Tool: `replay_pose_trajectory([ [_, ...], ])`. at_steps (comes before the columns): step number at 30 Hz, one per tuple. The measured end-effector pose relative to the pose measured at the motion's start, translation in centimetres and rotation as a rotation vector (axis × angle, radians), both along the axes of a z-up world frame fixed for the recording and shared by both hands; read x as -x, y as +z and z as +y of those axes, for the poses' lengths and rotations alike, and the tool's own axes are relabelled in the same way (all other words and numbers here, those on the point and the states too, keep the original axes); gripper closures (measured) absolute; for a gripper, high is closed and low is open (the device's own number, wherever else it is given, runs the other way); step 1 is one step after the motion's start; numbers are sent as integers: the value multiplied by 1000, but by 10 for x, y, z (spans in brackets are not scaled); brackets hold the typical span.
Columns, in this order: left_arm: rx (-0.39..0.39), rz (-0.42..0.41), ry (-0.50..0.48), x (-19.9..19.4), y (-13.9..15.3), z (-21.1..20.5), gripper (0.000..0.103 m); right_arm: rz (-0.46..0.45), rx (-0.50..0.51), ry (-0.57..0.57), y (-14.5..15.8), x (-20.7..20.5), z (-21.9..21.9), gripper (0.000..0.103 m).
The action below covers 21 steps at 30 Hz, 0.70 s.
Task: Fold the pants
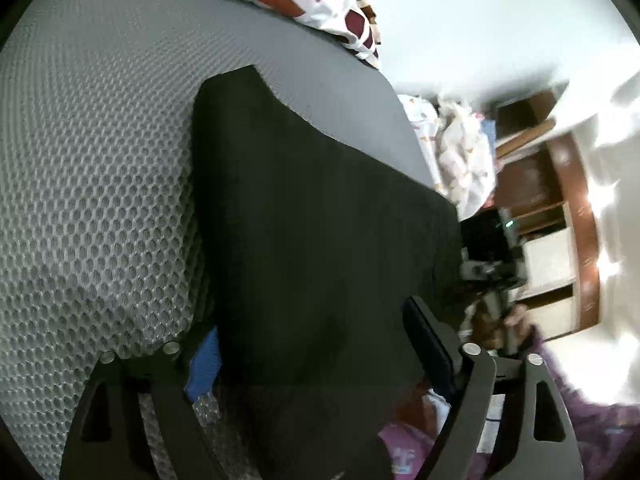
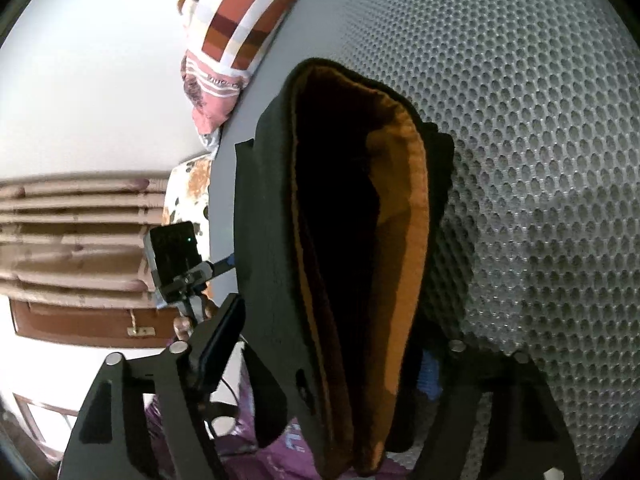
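Black fabric: your pants (image 2: 352, 240) are folded thick, orange lining showing at the waist opening.
Place: they lie on the grey mesh mattress (image 1: 100, 180).
Left tongs (image 1: 316, 364): wide, pants between the fingers.
Right tongs (image 2: 320, 364): wide, straddling the pants.

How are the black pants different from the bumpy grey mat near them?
The pants are black and smooth; the mat is grey with honeycomb bumps. The pants are folded double, showing an orange-brown lining; the mat is spread out wide. Both are soft cloth.
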<state>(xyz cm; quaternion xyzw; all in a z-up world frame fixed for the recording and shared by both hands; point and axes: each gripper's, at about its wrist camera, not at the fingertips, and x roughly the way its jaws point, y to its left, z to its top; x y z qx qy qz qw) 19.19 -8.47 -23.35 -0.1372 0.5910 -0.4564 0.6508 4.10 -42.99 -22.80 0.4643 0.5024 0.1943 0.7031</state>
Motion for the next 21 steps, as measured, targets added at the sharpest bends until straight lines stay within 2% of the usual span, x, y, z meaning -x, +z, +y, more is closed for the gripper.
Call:
replay_pose_trajectory([
  [2,-25,-54,7,6,2,-5,24,-23,30,-6,5,-1,8,18],
  [4,-40,-68,19,6,1,-5,36,-71,111,18,11,-3,21,20],
  [5,-53,-68,31,6,-1,-4,60,-93,148,19,13,-1,25,24],
  [6,-87,-65,44,5,-5,-3,78,-104,169,15,13,1,27,27],
  [7,-84,-56,54,4,-8,0,78,-105,181,8,12,4,26,40],
  [8,-77,-66,57,6,-6,1,79,-87,192,-2,7,6,24,68],
  [10,-101,-102,54,13,0,0,80,-89,133,-34,-1,11,18,71],
  [13,-120,-160,56,24,12,0,82,-110,132,-48,-1,16,23,71],
  [16,-119,-185,86,29,22,11,83,-153,55,-71,-2,23,27,73],
  [21,-163,-209,135,36,30,36,84,-162,9,-59,-12,21,49,73],
])
